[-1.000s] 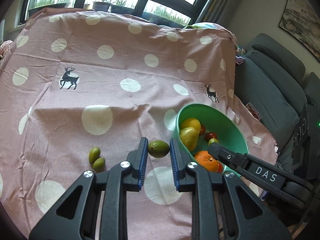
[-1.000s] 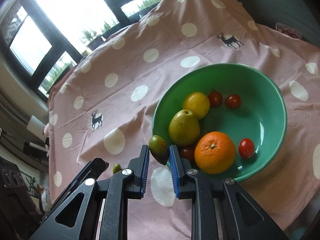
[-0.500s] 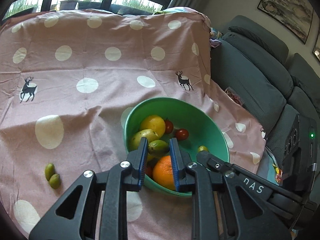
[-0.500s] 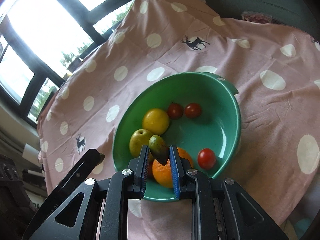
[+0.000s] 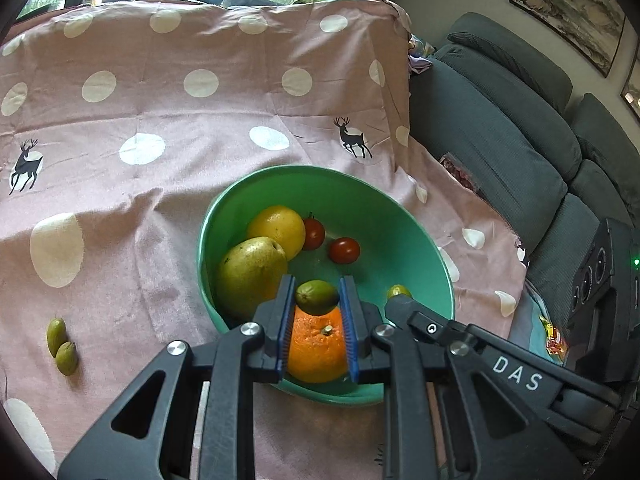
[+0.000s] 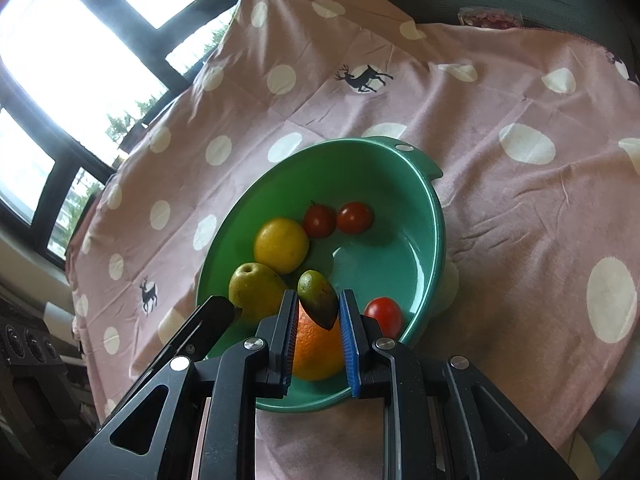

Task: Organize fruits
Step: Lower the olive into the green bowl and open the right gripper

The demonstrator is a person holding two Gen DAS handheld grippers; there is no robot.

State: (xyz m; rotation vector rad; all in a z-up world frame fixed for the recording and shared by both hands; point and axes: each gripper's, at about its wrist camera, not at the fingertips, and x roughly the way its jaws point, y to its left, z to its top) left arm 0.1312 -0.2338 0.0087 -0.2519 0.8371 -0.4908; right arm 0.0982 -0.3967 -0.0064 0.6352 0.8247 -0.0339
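Left wrist view: the left gripper (image 5: 317, 300) is clenched on a small green oval fruit (image 5: 317, 297), blue pads pressing both its ends, held above the near side of the green bowl (image 5: 400, 232). Directly beneath it sits an orange (image 5: 316, 348). Also in the bowl: a green pear (image 5: 250, 270) touching a yellow citrus (image 5: 278, 229), and two cherry tomatoes (image 5: 344, 250) toward the far side. The right gripper (image 5: 394, 296) reaches in from the right over the bowl's rim, a bit of green fruit showing at its tip. Two more small green fruits (image 5: 61, 346) lie touching each other on the pink polka-dot cloth (image 5: 160, 100), well left of the bowl. Grey sofa (image 5: 500, 120) at right.

Right wrist view: the right gripper (image 6: 318, 304) grasps a second green oval fruit (image 6: 317, 298), tilted, dark tip pointing down, over the bowl's (image 6: 428, 208) near side and above the orange (image 6: 316, 356). Pear (image 6: 256, 292), yellow citrus (image 6: 281, 245), a pair of tomatoes (image 6: 338, 219) and a lone tomato (image 6: 383, 312) by the near rim lie inside. A finger of the left gripper (image 6: 218, 310) enters from the left.
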